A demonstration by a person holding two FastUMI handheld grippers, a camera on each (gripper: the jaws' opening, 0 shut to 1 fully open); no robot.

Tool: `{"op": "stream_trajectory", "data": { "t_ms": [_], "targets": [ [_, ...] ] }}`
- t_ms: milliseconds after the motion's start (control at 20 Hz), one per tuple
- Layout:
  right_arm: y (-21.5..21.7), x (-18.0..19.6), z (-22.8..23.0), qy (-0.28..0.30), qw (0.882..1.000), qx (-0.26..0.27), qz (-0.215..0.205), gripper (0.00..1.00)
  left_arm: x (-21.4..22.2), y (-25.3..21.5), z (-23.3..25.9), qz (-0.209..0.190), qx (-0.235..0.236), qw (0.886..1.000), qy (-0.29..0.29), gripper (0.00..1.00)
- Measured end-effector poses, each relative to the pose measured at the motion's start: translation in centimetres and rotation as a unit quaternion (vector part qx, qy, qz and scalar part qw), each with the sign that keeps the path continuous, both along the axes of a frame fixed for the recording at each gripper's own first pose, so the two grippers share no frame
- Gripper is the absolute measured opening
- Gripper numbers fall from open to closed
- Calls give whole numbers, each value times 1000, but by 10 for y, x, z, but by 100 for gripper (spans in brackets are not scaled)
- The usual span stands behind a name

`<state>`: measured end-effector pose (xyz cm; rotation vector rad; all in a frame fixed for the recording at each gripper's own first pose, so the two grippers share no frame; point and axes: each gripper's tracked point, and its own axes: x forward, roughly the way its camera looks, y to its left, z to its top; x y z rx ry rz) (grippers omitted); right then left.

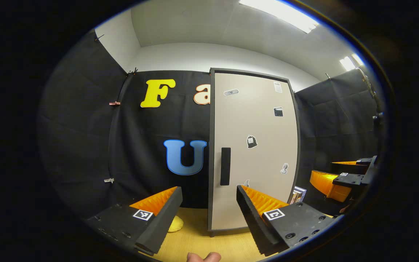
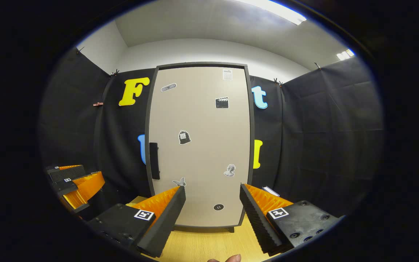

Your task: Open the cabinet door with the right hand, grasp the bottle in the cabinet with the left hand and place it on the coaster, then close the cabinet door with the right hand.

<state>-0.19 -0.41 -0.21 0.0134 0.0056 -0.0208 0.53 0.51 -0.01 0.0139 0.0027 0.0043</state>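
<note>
On the worktop point(image 2: 202, 247) ahead, the cabinet door point(image 2: 200, 145) is shut, so the bottle inside is hidden. My right hand-held gripper point(image 2: 211, 203) is wide open and empty. It should close squarely on the handle point(image 2: 154, 161), then pull outward steadily.

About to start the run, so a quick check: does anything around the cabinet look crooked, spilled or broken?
Nothing stands out. The cabinet stands upright on the wooden table with its door shut and the handle intact. Stickers dot the door, which seems deliberate. Both the right gripper and the left gripper are open and hold nothing.
</note>
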Motion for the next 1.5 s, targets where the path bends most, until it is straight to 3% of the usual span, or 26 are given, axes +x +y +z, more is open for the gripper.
{"op": "stream_trajectory", "data": {
  "t_ms": [850,1500],
  "targets": [
    [11,19,2,-5,1000,-10,0,97,3,1,-3,2,1,1000,-1,95],
    [119,106,8,-13,997,15,75,97,-1,24,-12,41,0,999,12,95]
  ]
}}
